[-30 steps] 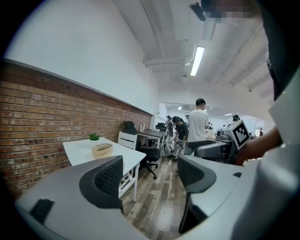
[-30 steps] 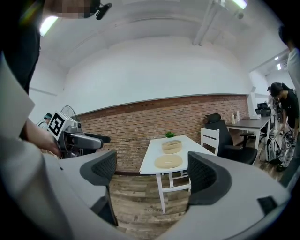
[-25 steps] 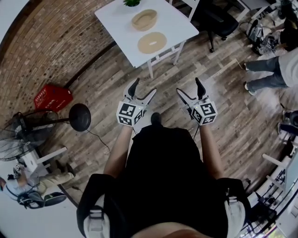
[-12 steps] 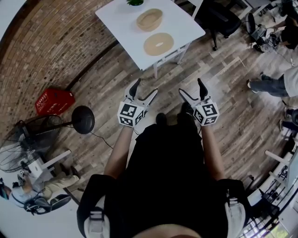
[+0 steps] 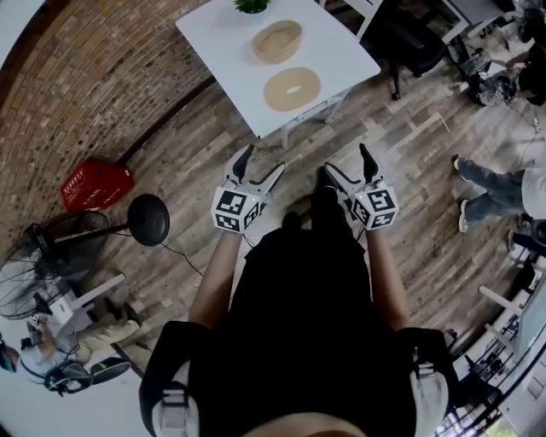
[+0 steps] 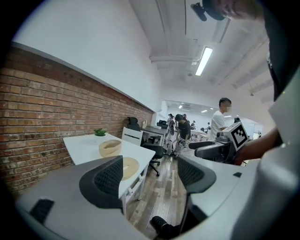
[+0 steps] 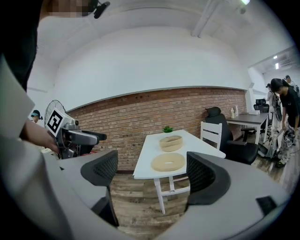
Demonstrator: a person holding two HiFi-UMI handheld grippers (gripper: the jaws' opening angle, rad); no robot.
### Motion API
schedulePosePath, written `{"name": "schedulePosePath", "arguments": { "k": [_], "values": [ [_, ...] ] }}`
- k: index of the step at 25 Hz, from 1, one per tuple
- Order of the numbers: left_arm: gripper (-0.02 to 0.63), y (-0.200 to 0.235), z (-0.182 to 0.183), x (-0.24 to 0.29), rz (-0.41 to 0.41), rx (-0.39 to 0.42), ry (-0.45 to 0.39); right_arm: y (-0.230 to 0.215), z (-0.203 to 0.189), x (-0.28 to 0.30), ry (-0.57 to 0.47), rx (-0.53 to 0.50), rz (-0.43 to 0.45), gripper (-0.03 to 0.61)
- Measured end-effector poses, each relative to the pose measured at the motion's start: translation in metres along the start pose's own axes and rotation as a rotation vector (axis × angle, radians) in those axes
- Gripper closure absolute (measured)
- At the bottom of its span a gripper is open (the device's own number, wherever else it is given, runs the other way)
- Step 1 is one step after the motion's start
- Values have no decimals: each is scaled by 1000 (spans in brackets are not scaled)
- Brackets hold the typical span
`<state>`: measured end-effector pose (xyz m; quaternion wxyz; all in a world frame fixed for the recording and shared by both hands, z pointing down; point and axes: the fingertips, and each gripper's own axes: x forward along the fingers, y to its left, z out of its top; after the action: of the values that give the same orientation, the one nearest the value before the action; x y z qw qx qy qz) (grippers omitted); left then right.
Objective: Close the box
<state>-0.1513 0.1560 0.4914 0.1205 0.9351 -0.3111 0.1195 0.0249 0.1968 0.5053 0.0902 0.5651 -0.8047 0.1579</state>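
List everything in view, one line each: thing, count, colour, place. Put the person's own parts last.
table: one, white, beside the brick wall
round box: one, tan, open, on the table
lid: one, tan, flat on the table, beside the box
plant: one, green, table's far end
crate: one, red, floor by the wall
fan: one, black, floor at left
office chair: one, black, right of the table
left gripper: one, grey, open, empty
right gripper: one, grey, open, empty

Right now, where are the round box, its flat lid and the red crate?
round box (image 5: 276, 42), head view, its open inside
flat lid (image 5: 280, 92), head view, left of its top face
red crate (image 5: 96, 185), head view, its middle
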Motion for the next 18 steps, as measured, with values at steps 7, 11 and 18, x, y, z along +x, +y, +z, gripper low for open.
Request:
{"name": "schedulePosePath", "arguments": {
  "k": [7,11,18],
  "values": [
    [253,14,13,38,25,-29,7,-30,17,35,23,-11,57,127],
    [253,22,21,63,50,-45,13,-53,27,57,40,-20,102,129],
    [253,37,23,99,136,-95,48,-92,37,96,80,-33,194,130]
  ]
}}
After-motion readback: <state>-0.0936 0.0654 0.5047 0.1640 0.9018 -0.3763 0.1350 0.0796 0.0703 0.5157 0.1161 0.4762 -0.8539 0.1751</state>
